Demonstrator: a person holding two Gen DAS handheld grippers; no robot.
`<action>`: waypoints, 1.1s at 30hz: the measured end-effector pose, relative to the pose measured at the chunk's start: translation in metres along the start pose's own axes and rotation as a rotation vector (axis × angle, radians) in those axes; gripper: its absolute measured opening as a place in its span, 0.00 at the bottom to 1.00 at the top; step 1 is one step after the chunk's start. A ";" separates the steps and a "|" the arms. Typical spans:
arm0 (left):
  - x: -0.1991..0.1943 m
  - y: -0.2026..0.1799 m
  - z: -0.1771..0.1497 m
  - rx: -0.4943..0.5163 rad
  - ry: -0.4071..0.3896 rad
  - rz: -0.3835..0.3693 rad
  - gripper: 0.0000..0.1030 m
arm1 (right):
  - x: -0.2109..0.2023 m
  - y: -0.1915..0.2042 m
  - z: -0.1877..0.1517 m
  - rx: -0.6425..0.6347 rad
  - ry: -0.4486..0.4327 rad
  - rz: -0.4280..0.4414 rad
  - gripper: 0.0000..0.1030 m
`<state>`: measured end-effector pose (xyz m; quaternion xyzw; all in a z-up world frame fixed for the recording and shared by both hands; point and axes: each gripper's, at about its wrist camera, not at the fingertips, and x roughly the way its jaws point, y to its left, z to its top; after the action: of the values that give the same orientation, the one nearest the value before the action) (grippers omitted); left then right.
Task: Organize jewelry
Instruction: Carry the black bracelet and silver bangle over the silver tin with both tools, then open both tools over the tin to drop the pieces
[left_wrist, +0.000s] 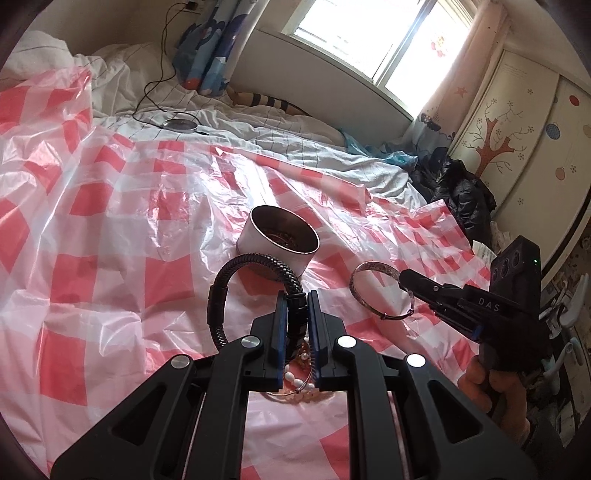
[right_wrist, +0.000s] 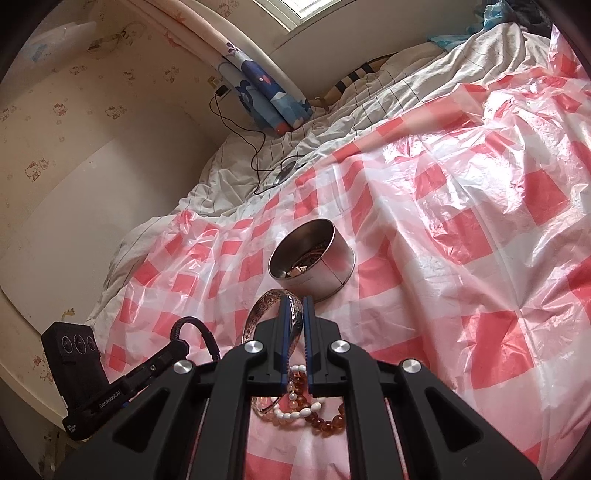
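Between the left gripper (left_wrist: 298, 295) pads: black braided bracelet (left_wrist: 236, 280), pinched at its clasp section, loop standing upright and arcing off to the left of the fingers, clear of the sheet. Just ahead of the tips: round metal tin (left_wrist: 279, 240), open-topped, jewelry already inside, sitting on red-and-white checked plastic sheet (left_wrist: 110, 221). Below and behind the pads, on the sheet: loose pile of pearl and amber bead bracelets (left_wrist: 299, 373). Off to the right of the left tool: right gripper (left_wrist: 406, 282), clamped tight on an engraved metal bangle (left_wrist: 373, 284), bangle held on edge above the sheet. Same from the right wrist view: right gripper (right_wrist: 297, 306) pads pressed on the bangle (right_wrist: 266, 306) band, tin (right_wrist: 314, 258) straight ahead, bead pile (right_wrist: 303, 406) under the fingers, left tool low on the left.
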<state>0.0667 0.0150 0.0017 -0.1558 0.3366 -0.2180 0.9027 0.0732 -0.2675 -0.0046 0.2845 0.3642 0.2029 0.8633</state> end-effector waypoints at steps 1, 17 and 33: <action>0.002 -0.001 0.004 0.006 -0.002 -0.007 0.09 | 0.001 -0.001 0.003 0.004 -0.009 0.006 0.07; 0.099 -0.038 0.075 0.198 0.049 0.038 0.09 | 0.021 -0.042 0.069 0.163 -0.134 0.111 0.07; 0.172 -0.014 0.072 0.138 0.206 0.010 0.10 | 0.058 -0.046 0.082 0.146 -0.088 0.077 0.08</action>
<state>0.2280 -0.0728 -0.0328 -0.0684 0.4127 -0.2511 0.8729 0.1790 -0.2980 -0.0172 0.3688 0.3286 0.1960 0.8471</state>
